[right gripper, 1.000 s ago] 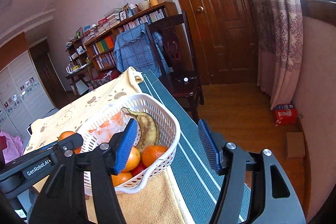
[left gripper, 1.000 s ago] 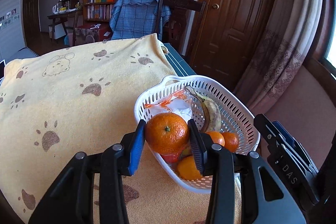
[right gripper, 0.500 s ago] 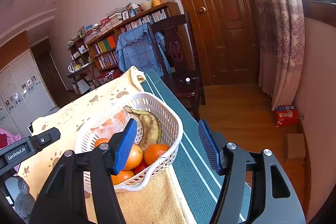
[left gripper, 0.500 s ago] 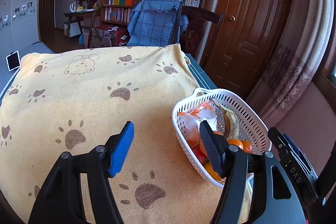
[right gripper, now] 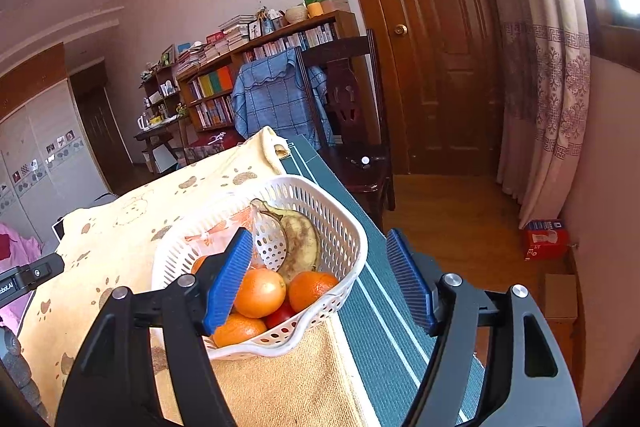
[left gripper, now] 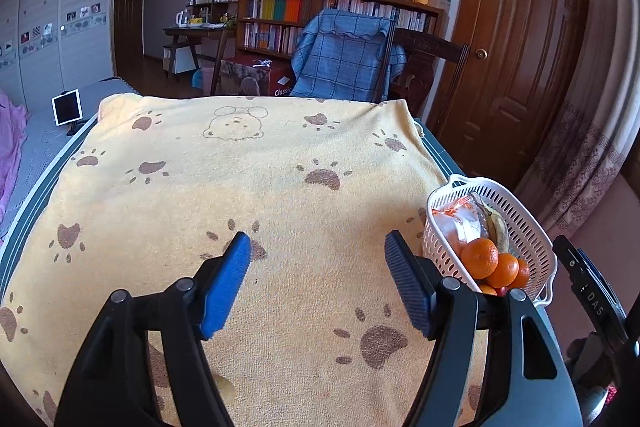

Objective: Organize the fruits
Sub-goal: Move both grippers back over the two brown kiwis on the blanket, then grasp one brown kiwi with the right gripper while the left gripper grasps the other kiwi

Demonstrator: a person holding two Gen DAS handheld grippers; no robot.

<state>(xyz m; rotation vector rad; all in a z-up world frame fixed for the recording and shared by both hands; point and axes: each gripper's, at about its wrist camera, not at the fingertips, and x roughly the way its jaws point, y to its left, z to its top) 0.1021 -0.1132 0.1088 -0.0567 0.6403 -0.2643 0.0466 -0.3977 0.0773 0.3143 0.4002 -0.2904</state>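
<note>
Left tool (left gripper: pixel 318 277): jaws wide, nothing between them — only bare towel (left gripper: pixel 248 195) beneath the blue pads.
Right tool (right gripper: pixel 320 273): jaws opening; the basket's near right rim sits in the gap, pads not pressing on it. Left pad reaches over the fruit inside.
Basket (right gripper: pixel 344 223): white, perforated, on the towel at the tabletop's right edge, just beside the green striped mat (right gripper: pixel 372 311).
Oranges (right gripper: pixel 260 293): several piled at the basket's near end; in the left view one (left gripper: pixel 480 258) sits on top of the pile.
Banana (right gripper: pixel 300 239): brown-spotted, lying along the basket's right wall, behind the oranges.
Red fruit (right gripper: pixel 282 313): small, wedged low between oranges — kind cannot be told.
Packet (left gripper: pixel 460 221): white-and-orange wrapper at the basket's far end.
Towel: yellow, paw prints, covers most of the tabletop.
Chair (left gripper: pixel 420 67): dark wood, beyond the tabletop's far edge, blue checked blanket draped beside it.
</note>
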